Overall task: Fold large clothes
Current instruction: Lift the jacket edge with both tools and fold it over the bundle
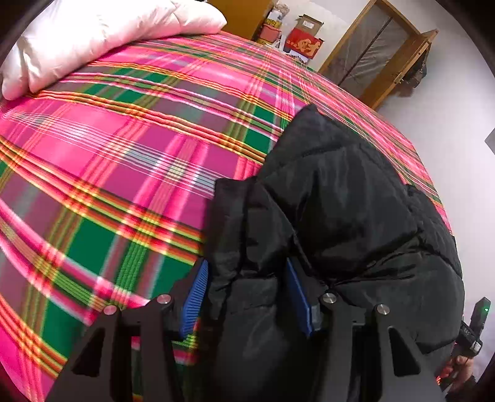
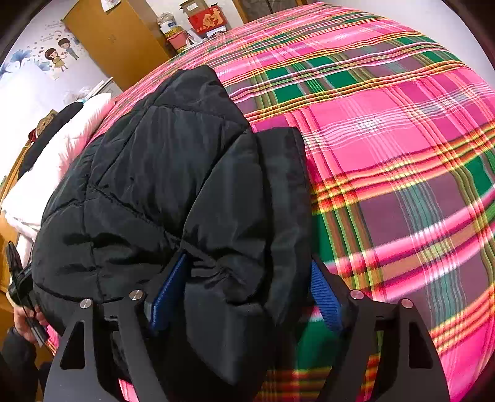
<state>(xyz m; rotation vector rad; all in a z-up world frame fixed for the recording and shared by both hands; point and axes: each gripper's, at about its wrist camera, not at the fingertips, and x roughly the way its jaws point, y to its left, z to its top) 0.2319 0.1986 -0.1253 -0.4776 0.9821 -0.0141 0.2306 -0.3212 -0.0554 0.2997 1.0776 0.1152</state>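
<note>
A black puffer jacket (image 1: 340, 210) lies bunched on a bed with a pink and green plaid cover (image 1: 123, 154). My left gripper (image 1: 247, 290) has its blue pads on either side of a thick fold of the jacket's edge and grips it. In the right wrist view the same jacket (image 2: 154, 173) lies on the plaid cover (image 2: 386, 139). My right gripper (image 2: 247, 293) has its blue pads around another thick fold, with padding bulging between them. The other hand-held gripper (image 1: 473, 331) shows at the far right of the left wrist view.
A pale pink pillow (image 1: 92, 34) lies at the head of the bed; it also shows in the right wrist view (image 2: 52, 160). A wooden wardrobe (image 2: 117, 40), red boxes (image 2: 207, 18) and a glass-door cabinet (image 1: 377, 52) stand by the far wall.
</note>
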